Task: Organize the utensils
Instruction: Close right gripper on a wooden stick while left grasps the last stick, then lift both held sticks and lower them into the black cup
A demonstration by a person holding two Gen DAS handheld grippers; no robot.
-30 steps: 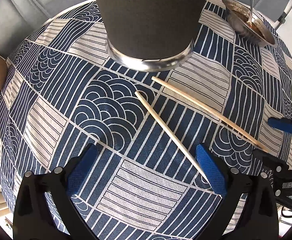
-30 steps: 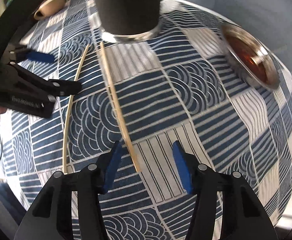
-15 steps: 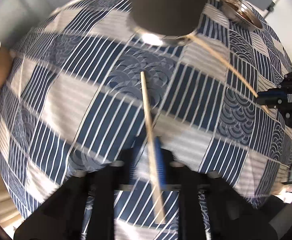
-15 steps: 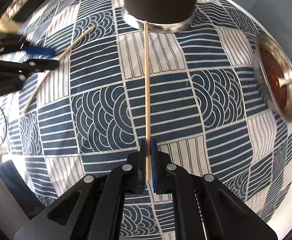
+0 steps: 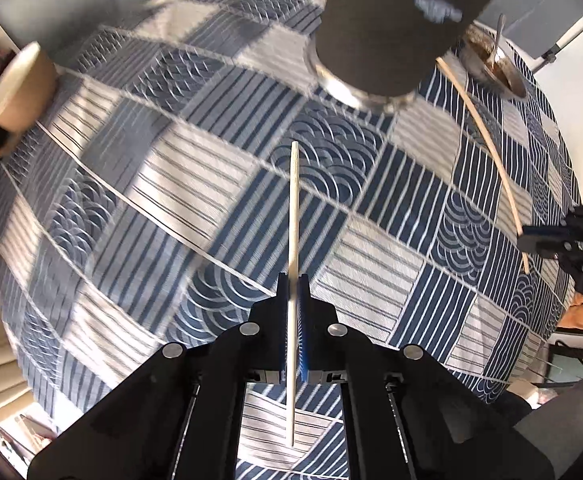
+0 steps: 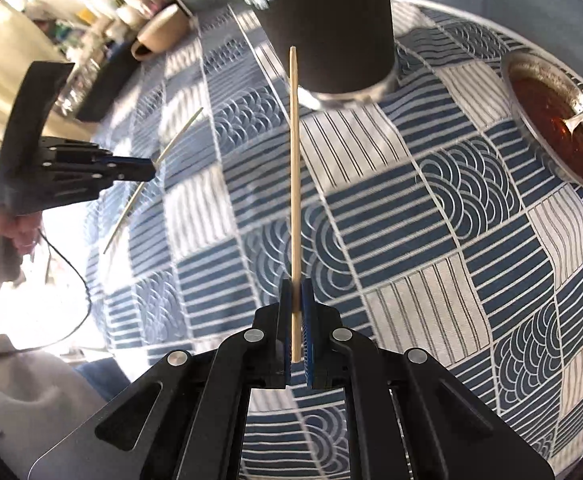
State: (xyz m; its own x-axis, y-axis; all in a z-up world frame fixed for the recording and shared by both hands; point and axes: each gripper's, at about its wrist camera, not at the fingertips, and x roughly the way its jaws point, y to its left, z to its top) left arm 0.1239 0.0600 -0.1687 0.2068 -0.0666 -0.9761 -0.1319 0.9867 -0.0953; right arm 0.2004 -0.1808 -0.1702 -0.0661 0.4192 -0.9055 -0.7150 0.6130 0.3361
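My left gripper (image 5: 293, 280) is shut on a pale wooden chopstick (image 5: 293, 216) that points forward toward the dark cylindrical utensil holder (image 5: 391, 20). My right gripper (image 6: 296, 286) is shut on a second chopstick (image 6: 294, 160), whose tip reaches the holder (image 6: 323, 20). Both chopsticks are lifted off the blue and white patterned tablecloth (image 5: 171, 200). In the left wrist view the right gripper (image 5: 531, 240) holds its chopstick (image 5: 487, 140) at the right edge. In the right wrist view the left gripper (image 6: 139, 169) with its chopstick (image 6: 159, 156) is at the left.
A metal bowl of red-brown sauce with a spoon (image 6: 555, 120) sits at the right, also in the left wrist view (image 5: 495, 64). A beige mug (image 5: 15, 92) lies at the far left edge, also in the right wrist view (image 6: 159, 32). A cable (image 6: 71, 280) hangs at the left.
Both grippers closed on the chopsticks that lay on the cloth and lifted them. Each chopstick now points toward the dark holder.
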